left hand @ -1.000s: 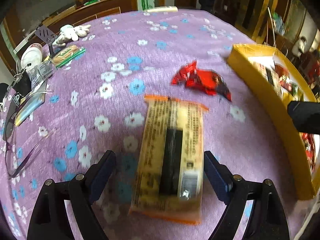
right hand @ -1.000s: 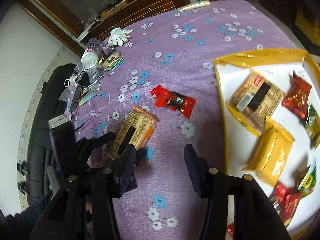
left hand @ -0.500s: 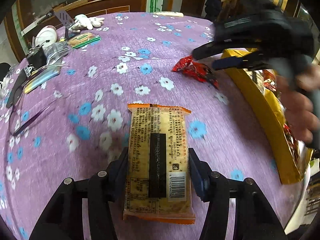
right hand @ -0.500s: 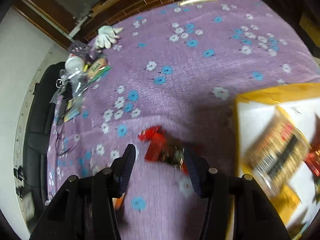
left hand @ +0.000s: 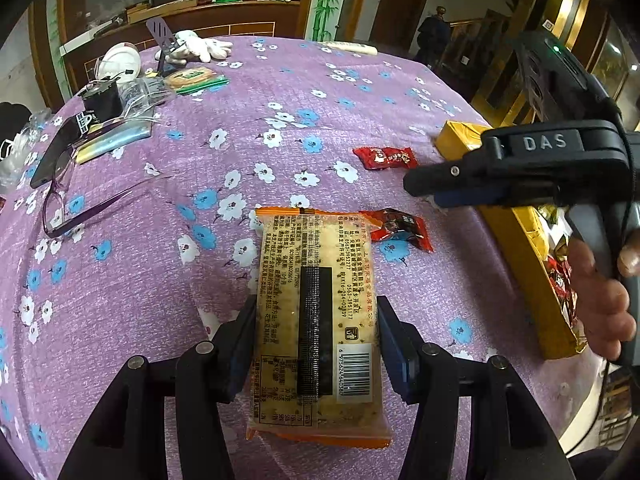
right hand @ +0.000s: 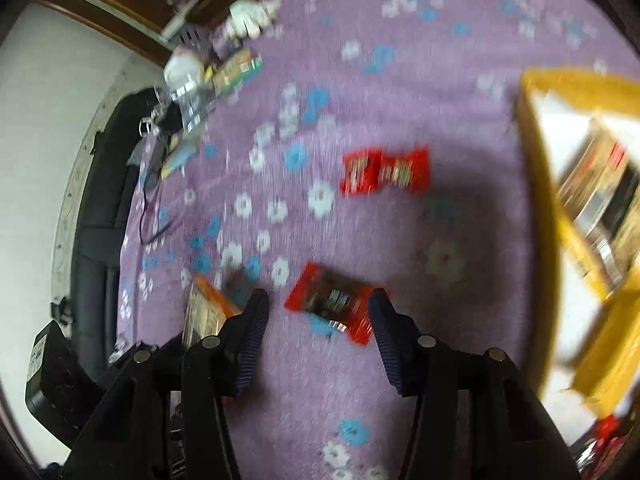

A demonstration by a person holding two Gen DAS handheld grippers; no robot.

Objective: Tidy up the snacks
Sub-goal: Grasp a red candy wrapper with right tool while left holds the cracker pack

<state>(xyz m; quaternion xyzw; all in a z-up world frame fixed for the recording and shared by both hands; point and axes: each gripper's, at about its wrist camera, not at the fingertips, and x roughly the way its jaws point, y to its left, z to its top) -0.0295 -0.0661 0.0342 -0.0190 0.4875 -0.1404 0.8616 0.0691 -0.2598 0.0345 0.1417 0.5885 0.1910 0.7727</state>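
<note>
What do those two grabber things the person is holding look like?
Each is black plastic with two chunky fingers, silver screw heads on them, and ribbed dark-blue pads inside. The left gripper looks just like the right gripper. From the side, the right one has raised letters "DAS", a small green light on top, and a grey handle in a bare hand. No sleeve shows.

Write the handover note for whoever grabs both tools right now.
Left tool: shut on the long orange-edged cracker packet, lying on the purple floral cloth.
Right tool: open, low around the nearer dark-red candy wrapper, not gripping.
A second red wrapper lies farther out.
Done: several snacks in the yellow box.
Left: box these three.
</note>
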